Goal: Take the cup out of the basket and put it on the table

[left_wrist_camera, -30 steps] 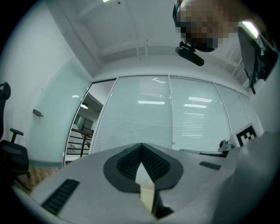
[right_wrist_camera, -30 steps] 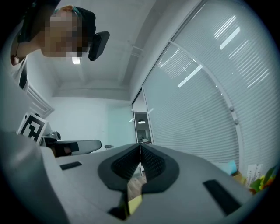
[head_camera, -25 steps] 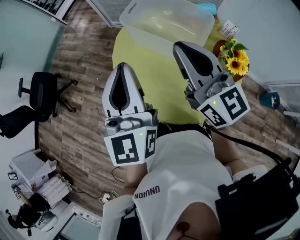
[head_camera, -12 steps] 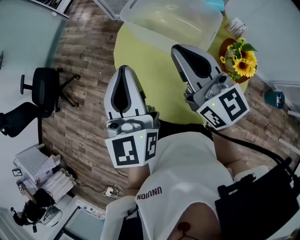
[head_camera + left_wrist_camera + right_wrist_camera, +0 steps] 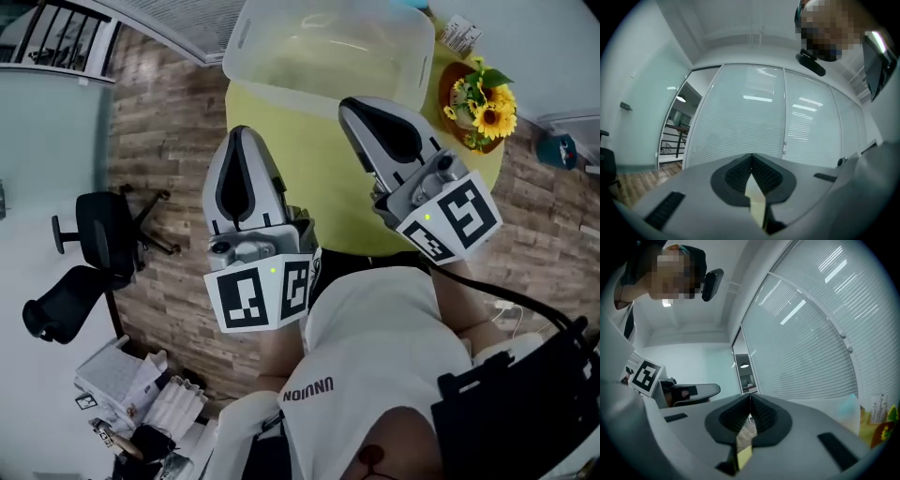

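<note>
A translucent plastic basket stands at the far side of the round yellow-green table. I cannot make out a cup through its cloudy walls. My left gripper is held up at the table's near left edge, jaws pressed together on nothing. My right gripper hangs above the table, its tip just short of the basket's near wall, also shut and empty. In the left gripper view, the left gripper points up at a glass wall with blinds. The right gripper points the same way in the right gripper view.
A pot of sunflowers sits at the table's right rim, with a white tag beyond it. A black office chair stands on the wooden floor to the left. A teal object lies at the far right.
The head view has swung, so the basket and table sit a little lower and more central. Both grippers stay shut and raised, hardly moving relative to each other.
</note>
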Demonstrator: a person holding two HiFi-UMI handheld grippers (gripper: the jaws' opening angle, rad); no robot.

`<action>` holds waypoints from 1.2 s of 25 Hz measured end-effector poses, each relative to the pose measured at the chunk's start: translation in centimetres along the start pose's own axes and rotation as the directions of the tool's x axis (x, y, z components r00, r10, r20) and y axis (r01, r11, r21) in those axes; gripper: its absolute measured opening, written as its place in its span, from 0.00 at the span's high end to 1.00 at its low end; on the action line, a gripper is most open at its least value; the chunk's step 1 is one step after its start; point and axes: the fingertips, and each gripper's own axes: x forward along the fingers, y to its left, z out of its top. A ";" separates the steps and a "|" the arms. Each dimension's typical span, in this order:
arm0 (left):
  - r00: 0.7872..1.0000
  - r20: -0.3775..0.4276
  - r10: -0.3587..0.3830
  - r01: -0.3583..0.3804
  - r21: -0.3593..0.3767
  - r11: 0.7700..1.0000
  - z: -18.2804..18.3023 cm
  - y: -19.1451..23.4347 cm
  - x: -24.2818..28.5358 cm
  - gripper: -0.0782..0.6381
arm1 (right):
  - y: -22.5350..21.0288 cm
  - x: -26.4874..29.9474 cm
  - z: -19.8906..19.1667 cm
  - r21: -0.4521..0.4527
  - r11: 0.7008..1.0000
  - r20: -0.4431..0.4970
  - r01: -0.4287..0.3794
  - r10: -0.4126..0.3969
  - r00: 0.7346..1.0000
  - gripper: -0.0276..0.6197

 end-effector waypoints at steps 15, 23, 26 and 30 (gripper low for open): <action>0.926 -0.122 -0.358 0.358 -0.023 0.933 -2.6 2.8 8.4 0.87 | -3.4 2.0 -1.5 -0.014 0.965 -0.010 0.263 -0.263 0.965 0.93; 0.867 -0.199 -0.458 0.470 0.016 0.883 -3.7 4.7 12.8 0.87 | -4.1 3.0 -2.4 -0.011 0.940 -0.027 0.340 -0.340 0.940 0.93; 0.849 -0.223 -0.480 0.501 0.047 0.864 -4.3 4.9 14.4 0.87 | -4.6 3.0 -2.4 -0.012 0.936 -0.028 0.352 -0.352 0.936 0.93; 0.797 -0.276 -0.537 0.585 0.136 0.799 -5.2 4.5 16.2 0.87 | -4.9 3.1 -2.5 -0.014 0.930 -0.038 0.366 -0.367 0.930 0.93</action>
